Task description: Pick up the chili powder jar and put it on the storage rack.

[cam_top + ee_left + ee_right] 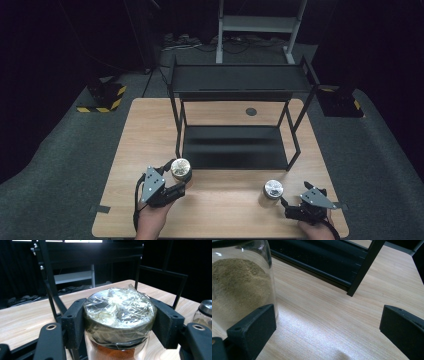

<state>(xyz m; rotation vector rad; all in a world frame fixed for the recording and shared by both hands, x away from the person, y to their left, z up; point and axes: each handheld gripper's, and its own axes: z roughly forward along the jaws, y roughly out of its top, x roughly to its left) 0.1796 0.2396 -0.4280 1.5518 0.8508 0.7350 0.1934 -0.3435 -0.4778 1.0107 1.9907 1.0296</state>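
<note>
High view is showing my left tool [176, 184] clamping a jar [181, 169] near the front left of the counter [225, 210], just in front of the left front leg of the black rack [235, 120]. Left gripper view is giving me the close look: both black pads [75, 322] are pressing on the lid [119, 311], one on each side, and the lid is wearing a crinkled clear film. Under the lid I am seeing glass with a reddish-brown powder inside. Whether the jar is touching the counter, I cannot tell.

My right tool [286, 202] is resting low at the front right, with its jaws standing wide apart and holding nothing. A second jar [272, 192] with a metal lid is standing just beside it. In the right gripper view this second jar [239, 285], with a greenish-tan powder, is sitting right at one pad [253, 326], while the other pad is well apart over bare wood.
</note>
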